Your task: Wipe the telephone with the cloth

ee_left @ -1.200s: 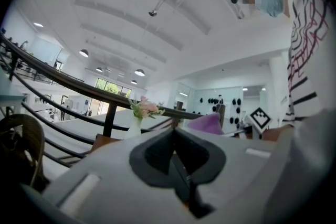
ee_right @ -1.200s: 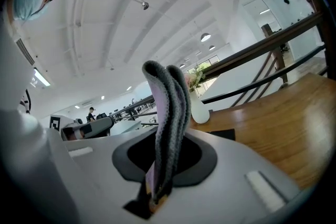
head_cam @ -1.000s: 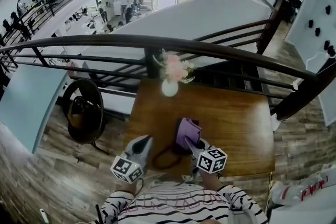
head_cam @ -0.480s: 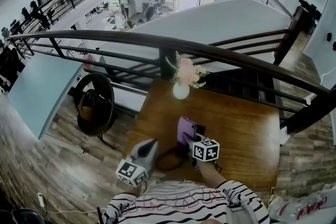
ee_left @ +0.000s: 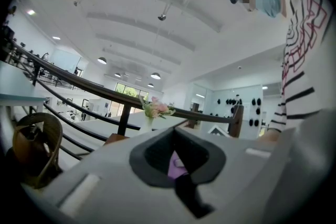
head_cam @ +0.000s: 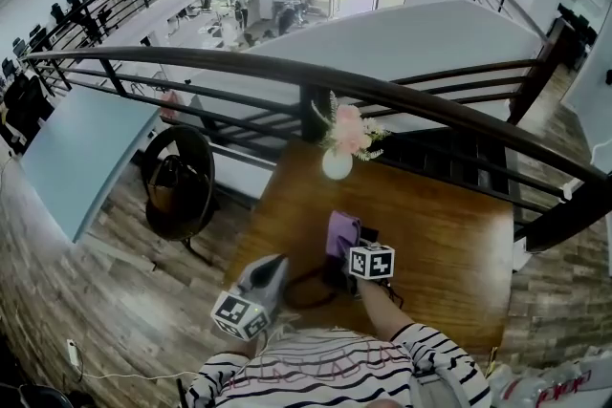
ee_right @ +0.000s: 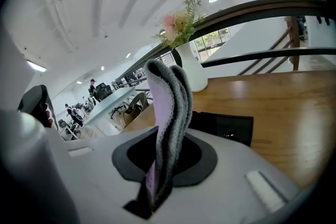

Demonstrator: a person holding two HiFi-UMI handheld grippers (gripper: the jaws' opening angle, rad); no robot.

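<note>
Cloth (ee_right: 168,113) between jaws of right gripper (ee_right: 157,186)

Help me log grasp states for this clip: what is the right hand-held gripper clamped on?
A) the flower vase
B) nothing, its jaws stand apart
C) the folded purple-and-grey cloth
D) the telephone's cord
C: in the right gripper view the right hand-held gripper is shut on the folded purple-and-grey cloth, which stands up out of its jaws, with the black telephone lying on the table beyond.
</note>
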